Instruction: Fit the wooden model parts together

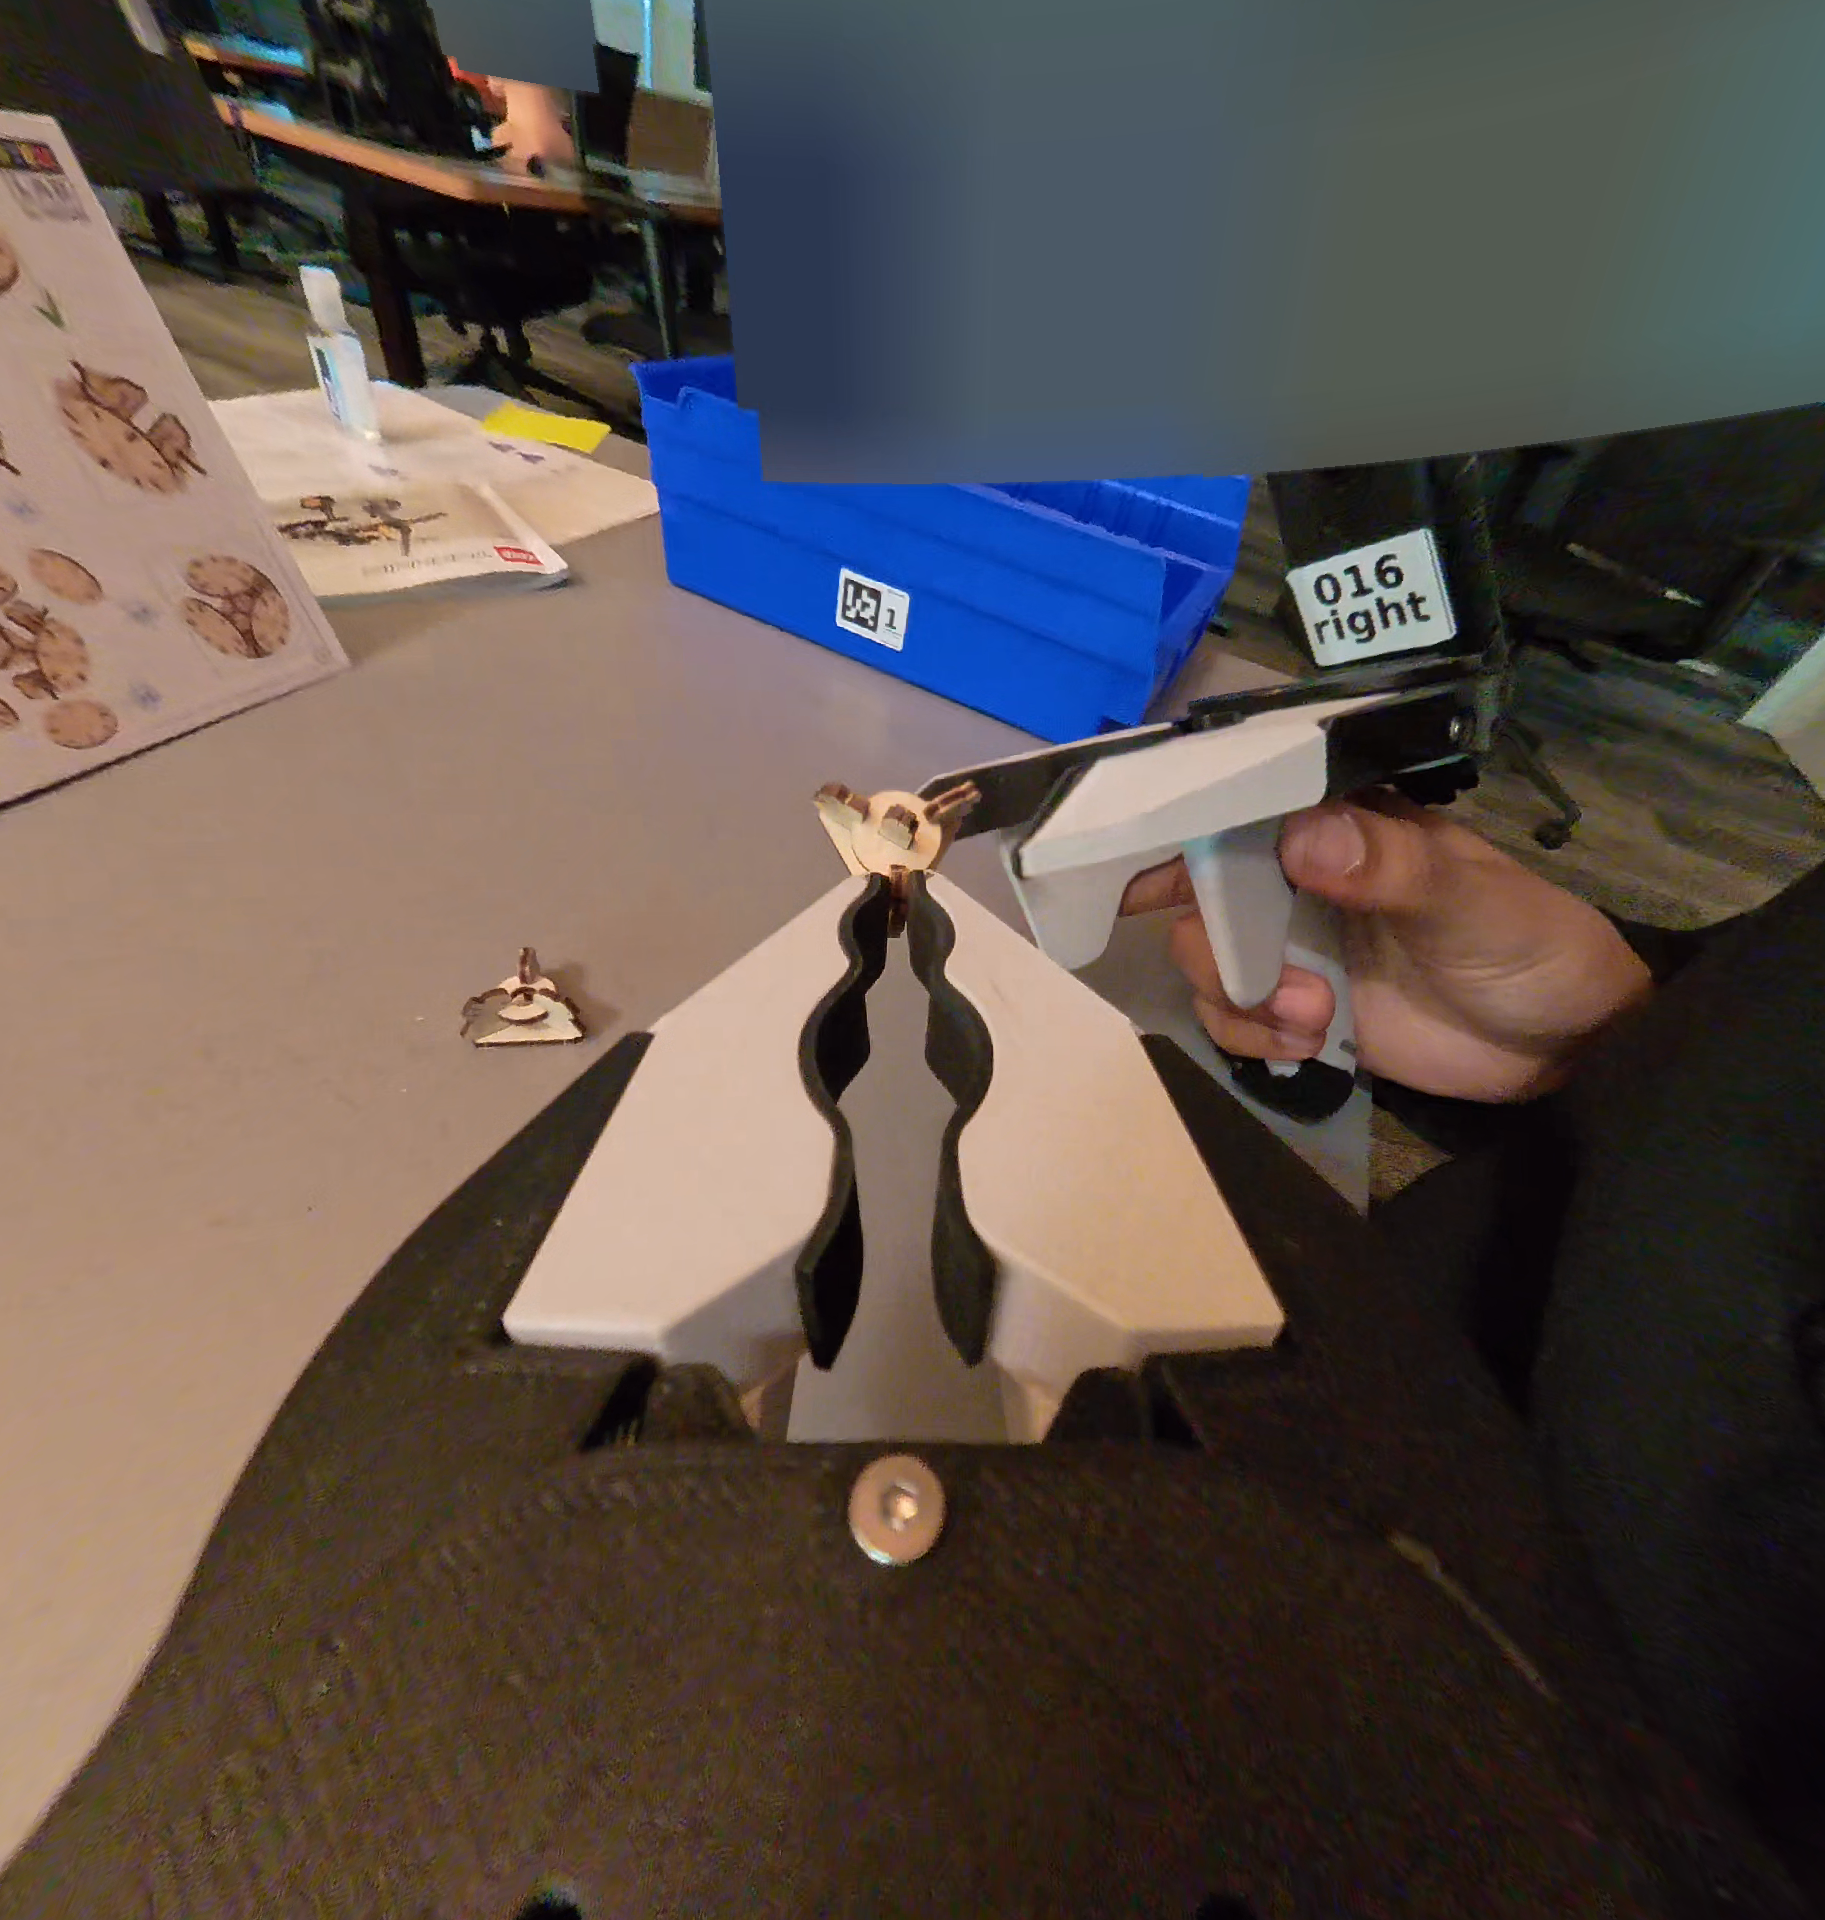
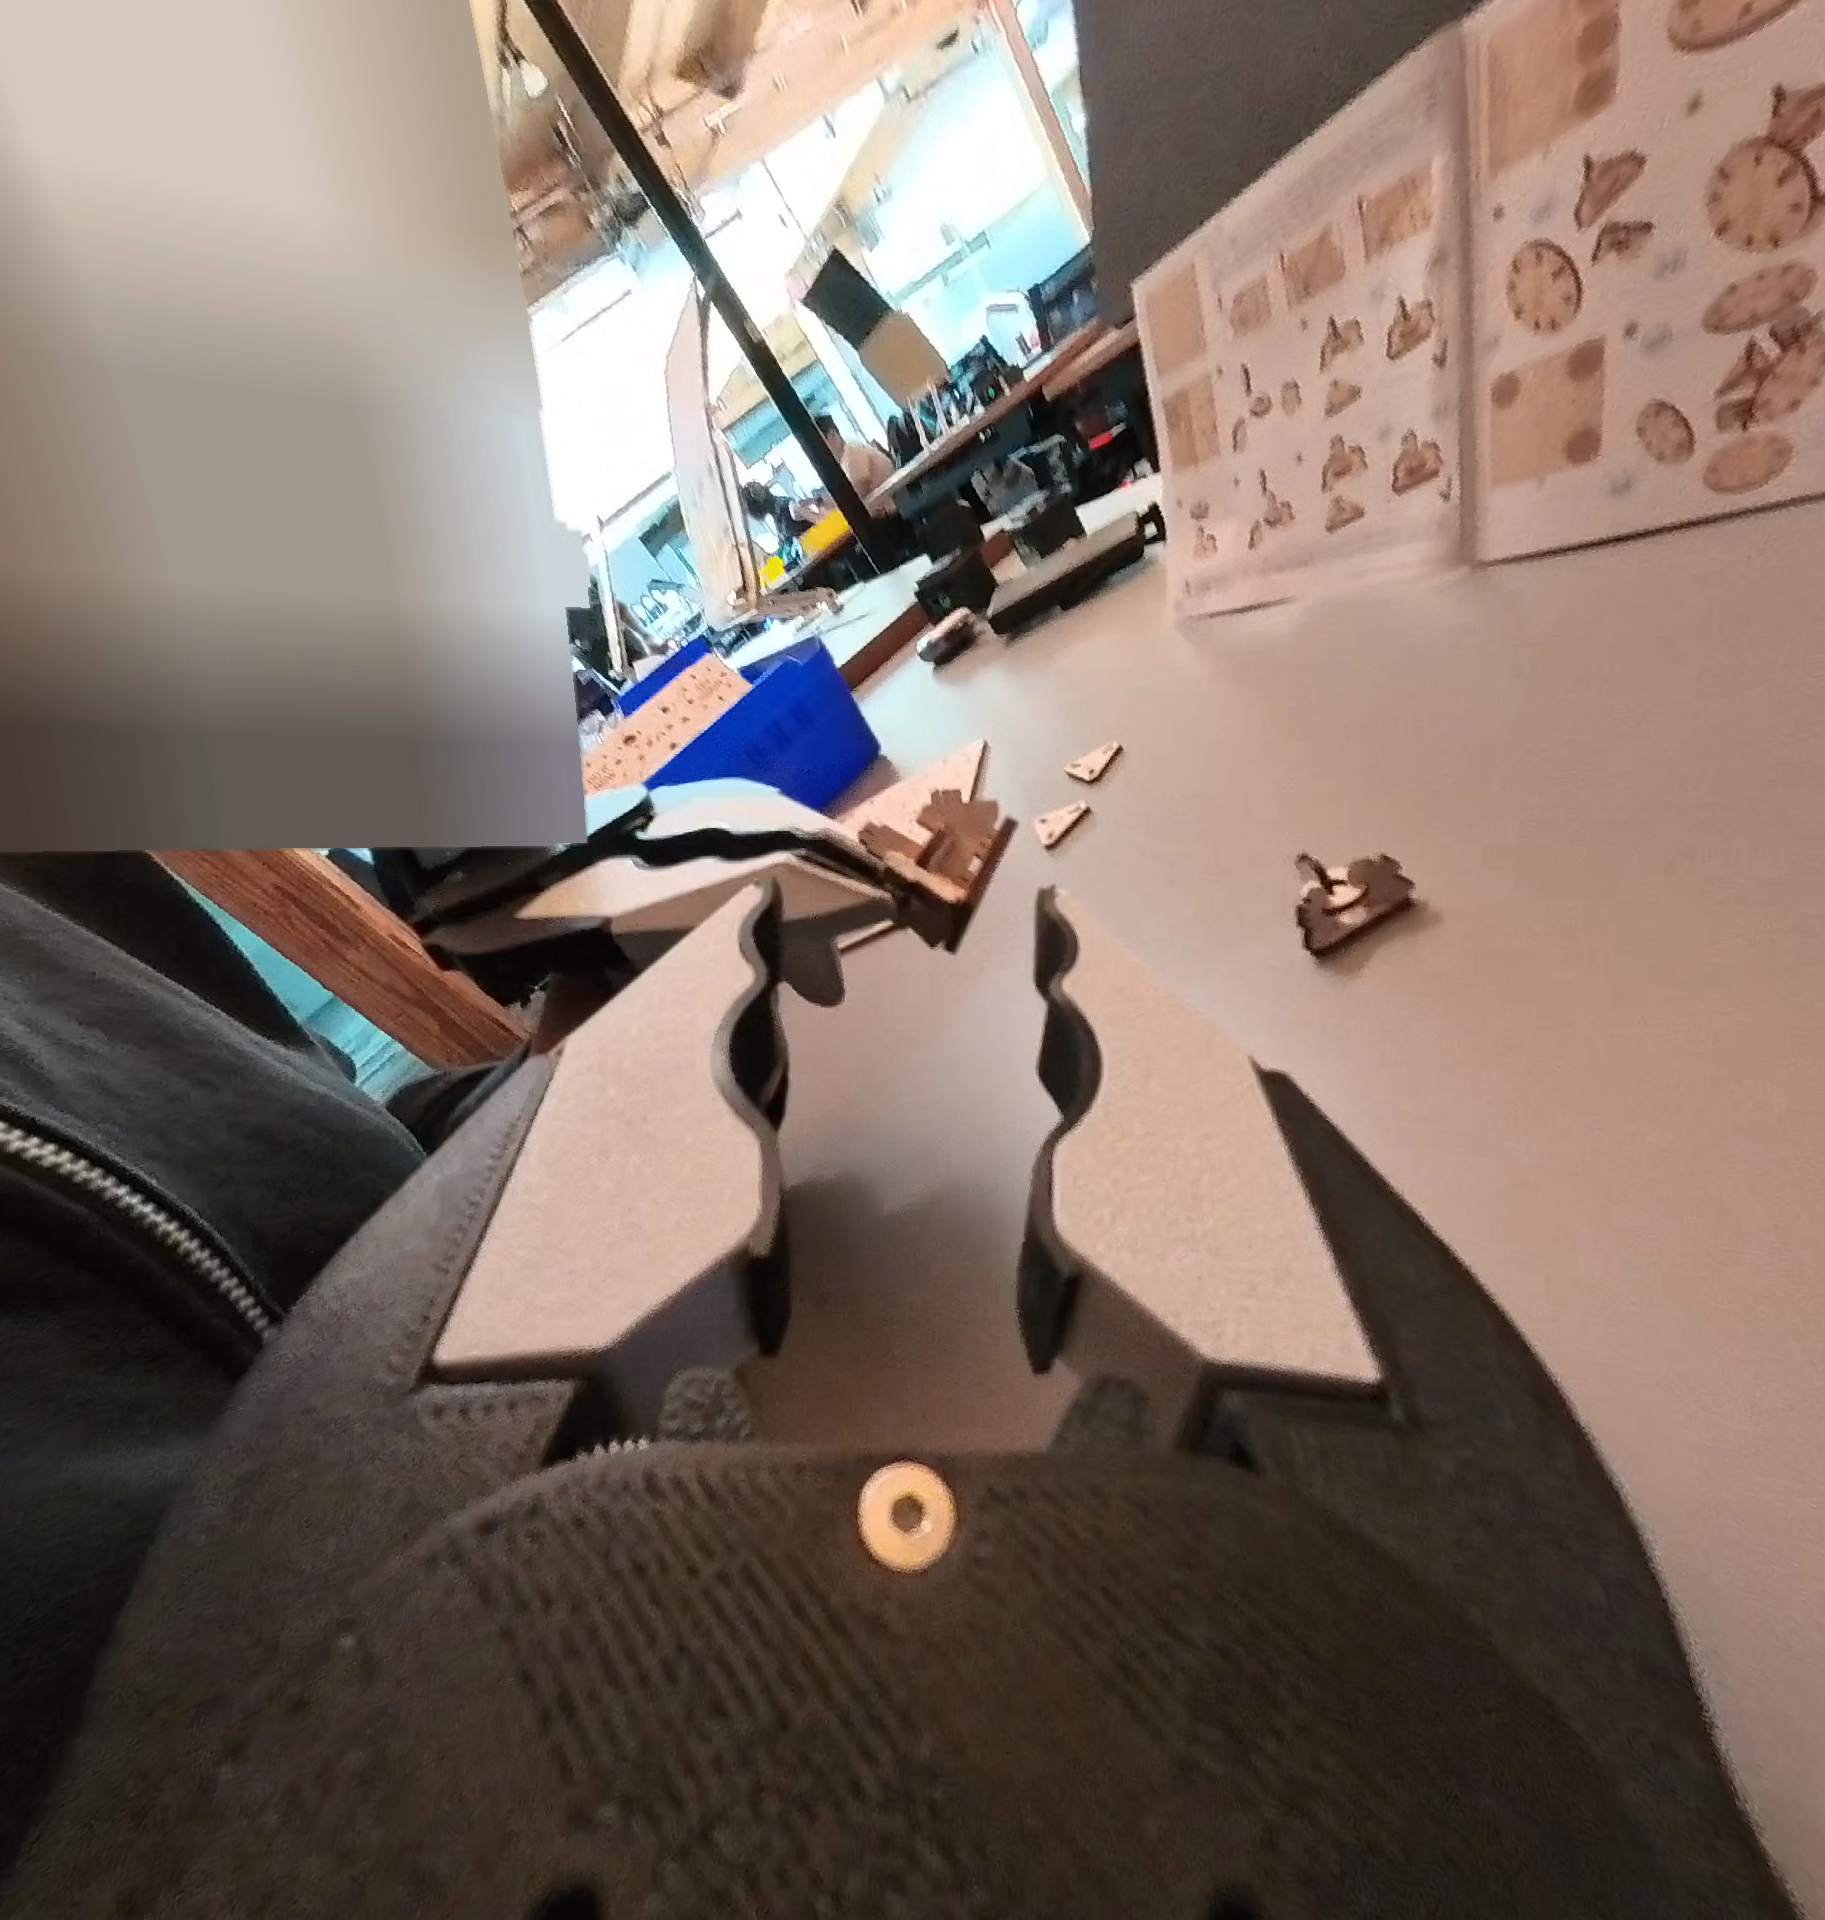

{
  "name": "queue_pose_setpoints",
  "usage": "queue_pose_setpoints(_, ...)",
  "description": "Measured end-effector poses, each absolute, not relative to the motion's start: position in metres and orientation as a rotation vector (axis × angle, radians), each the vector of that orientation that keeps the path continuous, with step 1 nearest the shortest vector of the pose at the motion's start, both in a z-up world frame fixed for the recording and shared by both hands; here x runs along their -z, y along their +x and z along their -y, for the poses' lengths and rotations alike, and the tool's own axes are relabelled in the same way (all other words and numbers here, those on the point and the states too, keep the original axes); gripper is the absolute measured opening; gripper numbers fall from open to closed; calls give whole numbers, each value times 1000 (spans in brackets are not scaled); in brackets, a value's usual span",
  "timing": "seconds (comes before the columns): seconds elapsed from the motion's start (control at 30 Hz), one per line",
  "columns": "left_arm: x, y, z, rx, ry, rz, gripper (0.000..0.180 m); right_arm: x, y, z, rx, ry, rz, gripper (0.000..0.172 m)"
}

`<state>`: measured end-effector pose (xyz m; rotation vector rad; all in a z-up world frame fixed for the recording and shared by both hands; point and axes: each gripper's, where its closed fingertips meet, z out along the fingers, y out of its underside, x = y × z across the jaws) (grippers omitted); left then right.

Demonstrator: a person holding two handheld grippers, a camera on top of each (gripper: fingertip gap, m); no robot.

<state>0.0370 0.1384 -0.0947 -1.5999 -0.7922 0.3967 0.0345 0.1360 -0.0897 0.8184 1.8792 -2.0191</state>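
Left gripper point(image 1: 892, 883): jaws nearly together, black wavy pads pinching a thin tab on the underside of a small light-wood laser-cut assembly point(image 1: 887, 826), a triangular plate with a round disc and short pegs on top; the piece is held up above the grey tabletop point(image 1: 534, 748). Right gripper point(image 2: 903, 925): jaws well apart, nothing between the pads; in the left wrist view one of its fingers reaches just beside the held assembly, contact cannot be told. A hand point(image 1: 1407, 956) grips its handle. A second small wooden assembly point(image 1: 523, 1008), same kind with dark scorched edges, lies flat on the table to the left, apart from both grippers. Two small wooden triangles point(image 2: 1079, 790) lie farther off, near a flat perforated wooden sheet point(image 2: 939, 779). A blue plastic bin point(image 1: 939, 582) with a marker sticker stands behind. A printed instruction sheet showing clock parts point(image 1: 108, 468) stands propped at the table's left, a booklet point(image 1: 420, 540) and a small clear bottle point(image 1: 336, 353) beyond it.
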Motion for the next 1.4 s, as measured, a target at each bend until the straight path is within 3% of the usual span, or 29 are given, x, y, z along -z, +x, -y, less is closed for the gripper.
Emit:
queue_pose_setpoints(0.27, 99, 54, -158, -331, -1613, 731, 3, 81, 41, -143, 2077, 757, -1813, 20)
queue_pose_setpoints(0.63, 88, 62, -157, -172, -1529, 697, 18, 76, 42, -155, 2114, 714, -1820, 18)
queue_pose_setpoints(0.87, 67, 75, -159, 347, -1285, 643, 32, 62, 63, -153, 2090, 492, -1742, 19)
queue_pose_setpoints(1.4, 67, 82, -155, 499, -1186, 604, 15, 58, 78, -146, 1971, 456, -1521, 18)
